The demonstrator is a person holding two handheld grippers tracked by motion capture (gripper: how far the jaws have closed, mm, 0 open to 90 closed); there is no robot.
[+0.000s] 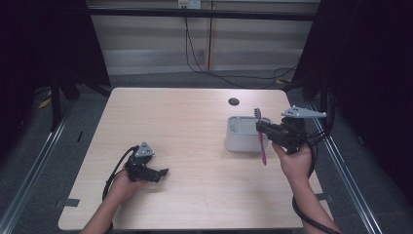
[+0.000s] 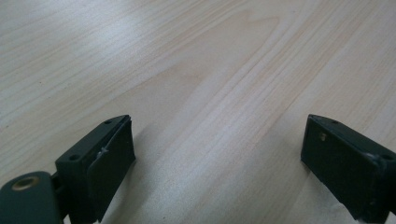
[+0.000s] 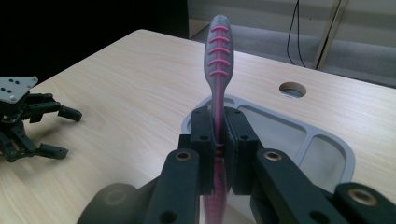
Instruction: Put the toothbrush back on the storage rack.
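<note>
**Toothbrush pinched upright beside the grey holder**

At the right of the high view, the right gripper (image 1: 267, 129) holds a pink and grey toothbrush (image 1: 261, 139) by the middle of its handle, its jaws pressed tight against it from both sides. The brush stands close to upright, one end rising above the jaws and the other hanging below them, just in front of the grey holder (image 1: 238, 139) that sits right of centre on the tabletop (image 1: 185, 146). In the right gripper view the ribbed pink end of the toothbrush (image 3: 218, 70) rises through the middle of the frame, with the holder's (image 3: 327, 140) rim and its divided compartments behind it.

The toothbrush looks light and stiff, a slim moulded plastic piece with rubbery pink ribs. Those ribs probably give the pads good friction, so the ribbed stretch of the handle is the sensible place to grip. Being long and thin, it could pivot between the pads if bumped against the holder's wall, so a hold near its middle, as now, seems the steadiest.

At the lower left of the high view, the left gripper (image 1: 155, 171) rests low on the tabletop, well apart from the holder. The left gripper view shows its jaws spread wide with bare wood grain between them.
</note>
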